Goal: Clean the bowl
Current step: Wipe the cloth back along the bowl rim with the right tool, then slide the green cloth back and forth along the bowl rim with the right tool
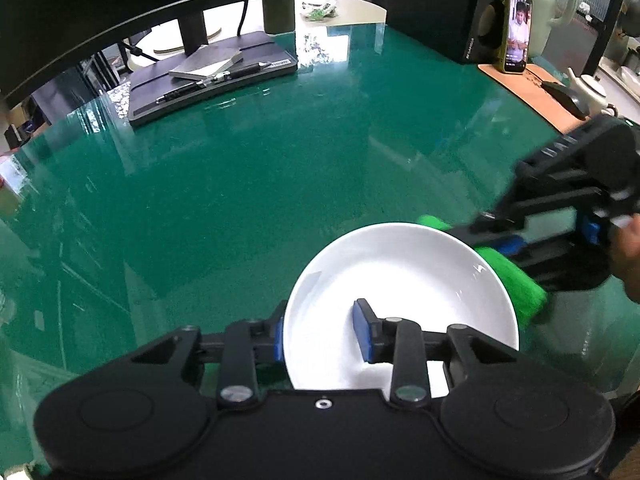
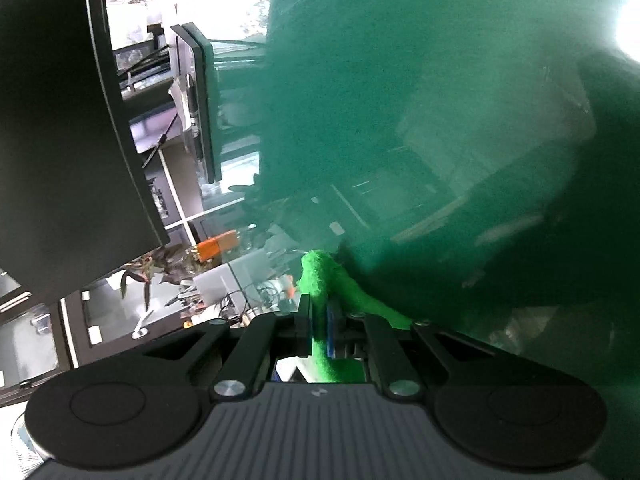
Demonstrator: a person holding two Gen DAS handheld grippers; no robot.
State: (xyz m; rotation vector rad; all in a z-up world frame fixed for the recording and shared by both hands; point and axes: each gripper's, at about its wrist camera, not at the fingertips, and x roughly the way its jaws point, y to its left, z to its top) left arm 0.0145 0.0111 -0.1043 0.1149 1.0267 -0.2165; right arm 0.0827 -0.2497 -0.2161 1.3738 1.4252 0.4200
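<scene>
From the left wrist, a glossy green table (image 1: 248, 168) filled the view, a dark monitor (image 1: 120, 12) arching over its far edge. Beyond the white bowl (image 1: 400, 280) lay a black tray (image 1: 208, 80) with a grey book; far right of the bowl stood a speaker (image 1: 460, 12), a phone (image 1: 518, 32) and a mouse (image 1: 566, 96). The left gripper (image 1: 322, 330) straddled the bowl's near-left rim, one pad inside, one outside; whether they pressed, I could not tell. The right gripper (image 1: 498, 240) crossed the bowl's right rim, pinching a green cloth (image 1: 516, 280). From the right wrist, the table (image 2: 440, 120) looked tilted, room clutter left, the right gripper (image 2: 320, 328) pressed onto the cloth (image 2: 324, 280).
</scene>
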